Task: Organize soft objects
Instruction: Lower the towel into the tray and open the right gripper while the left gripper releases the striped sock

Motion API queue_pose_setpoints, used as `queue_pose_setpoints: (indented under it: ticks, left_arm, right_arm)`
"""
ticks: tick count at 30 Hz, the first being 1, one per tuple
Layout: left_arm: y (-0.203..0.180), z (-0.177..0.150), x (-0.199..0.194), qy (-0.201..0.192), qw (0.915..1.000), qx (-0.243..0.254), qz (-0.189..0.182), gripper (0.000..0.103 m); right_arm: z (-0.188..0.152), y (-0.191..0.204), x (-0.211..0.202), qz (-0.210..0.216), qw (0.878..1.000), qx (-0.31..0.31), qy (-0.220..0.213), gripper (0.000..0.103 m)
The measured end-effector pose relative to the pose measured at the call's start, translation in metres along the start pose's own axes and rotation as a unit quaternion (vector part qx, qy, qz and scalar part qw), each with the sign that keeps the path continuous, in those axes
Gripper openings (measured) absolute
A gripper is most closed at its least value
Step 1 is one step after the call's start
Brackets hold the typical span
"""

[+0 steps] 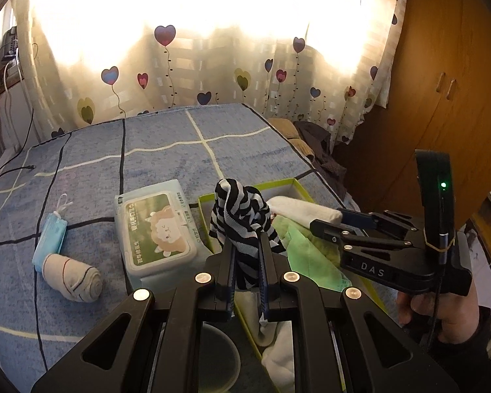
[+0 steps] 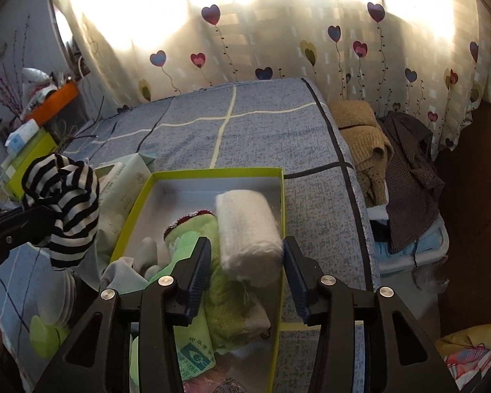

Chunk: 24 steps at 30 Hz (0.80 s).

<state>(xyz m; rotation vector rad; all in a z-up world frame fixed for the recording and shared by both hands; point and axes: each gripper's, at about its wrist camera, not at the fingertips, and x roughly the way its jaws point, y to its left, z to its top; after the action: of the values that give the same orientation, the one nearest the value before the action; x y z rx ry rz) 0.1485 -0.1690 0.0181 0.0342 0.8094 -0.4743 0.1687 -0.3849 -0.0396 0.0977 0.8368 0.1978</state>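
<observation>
Wipes pack (image 1: 155, 229) beside box (image 2: 137, 201) | left tool (image 1: 247, 245) pinching striped sock (image 1: 242, 216) | right tool (image 2: 247, 255) spread over white roll (image 2: 248, 232)

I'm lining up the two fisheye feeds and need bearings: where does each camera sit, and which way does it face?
Left wrist: on the left gripper, looking along the bed toward the curtain; its fingers clamp the striped sock; the right gripper and hand show.
Right wrist: on the right gripper, open above the box and white roll; the left gripper shows.
Shared: sock, box, wipes, bed, curtain.
</observation>
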Motion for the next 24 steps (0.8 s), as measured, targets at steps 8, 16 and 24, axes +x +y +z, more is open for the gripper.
queue_pose_setpoints:
  ticks: [8, 16, 24]
  left_arm:
    - [-0.003, 0.007, 0.024, 0.026, 0.9997, 0.002, -0.003, 0.012]
    - [-0.005, 0.015, 0.049, 0.049, 0.9988, 0.001, -0.004, 0.012]
    - [-0.003, 0.018, 0.055, 0.047, 0.9989, 0.001, 0.001, 0.026]
  right_arm:
    - [-0.002, -0.008, -0.024, 0.012, 0.999, 0.014, -0.033, 0.044]
    - [-0.004, -0.006, -0.035, 0.025, 0.999, 0.01, -0.041, 0.044]
    - [-0.004, -0.002, -0.041, 0.031, 0.998, 0.006, -0.046, 0.044]
